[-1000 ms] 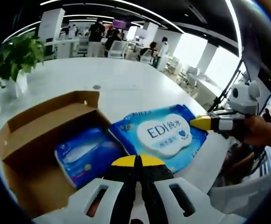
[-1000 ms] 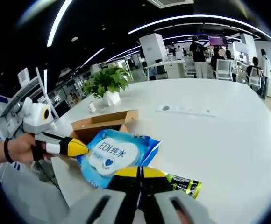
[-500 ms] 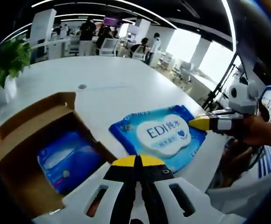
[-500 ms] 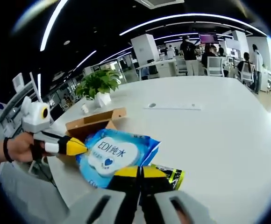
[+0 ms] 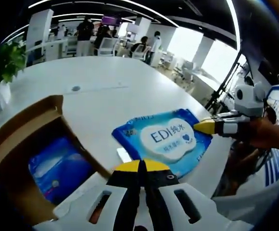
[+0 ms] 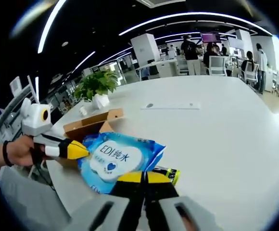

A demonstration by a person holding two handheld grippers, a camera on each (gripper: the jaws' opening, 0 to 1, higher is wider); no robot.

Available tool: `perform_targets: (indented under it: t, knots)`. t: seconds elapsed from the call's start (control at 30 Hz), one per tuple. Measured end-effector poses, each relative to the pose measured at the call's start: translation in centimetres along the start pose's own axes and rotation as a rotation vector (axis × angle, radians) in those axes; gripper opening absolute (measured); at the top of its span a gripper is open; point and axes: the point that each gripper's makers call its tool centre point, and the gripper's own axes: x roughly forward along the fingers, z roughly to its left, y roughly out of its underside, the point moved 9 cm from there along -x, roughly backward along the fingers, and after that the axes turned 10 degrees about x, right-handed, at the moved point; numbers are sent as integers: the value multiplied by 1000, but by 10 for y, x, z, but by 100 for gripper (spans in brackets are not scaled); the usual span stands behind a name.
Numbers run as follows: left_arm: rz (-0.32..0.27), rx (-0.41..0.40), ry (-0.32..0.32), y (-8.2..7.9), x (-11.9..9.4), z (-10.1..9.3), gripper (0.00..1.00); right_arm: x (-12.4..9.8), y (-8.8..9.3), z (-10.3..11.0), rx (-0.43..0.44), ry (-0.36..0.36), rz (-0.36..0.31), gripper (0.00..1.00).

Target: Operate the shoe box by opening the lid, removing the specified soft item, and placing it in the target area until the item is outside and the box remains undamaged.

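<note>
A: Report jaw state and item position

B: Left gripper: jaws closed together, nothing between them. Right gripper: jaws likewise pressed together, empty. The wet-wipe pack lies flat on the white table, outside the shoe box, just beyond the left jaw tips

A: Box condition?

B: Lid open, cardboard appears intact. A second blue pack sits inside it

A: Which relation governs the next move?

B: In the left gripper view the pack's long axis runs across the jaw line, from the box side toward the right gripper tip, which sits at the pack's far short edge. In the right gripper view the pack lies directly ahead, touching or nearly touching the tips. Both are close; judged the right is marginally better aligned with an edge
</note>
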Motion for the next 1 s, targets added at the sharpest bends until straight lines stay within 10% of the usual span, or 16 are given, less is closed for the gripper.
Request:
perform_targets:
  t: [1.0]
  knots:
    - [46,-11,9,15,30,-6,0,14,15,-30,19,6,60,0]
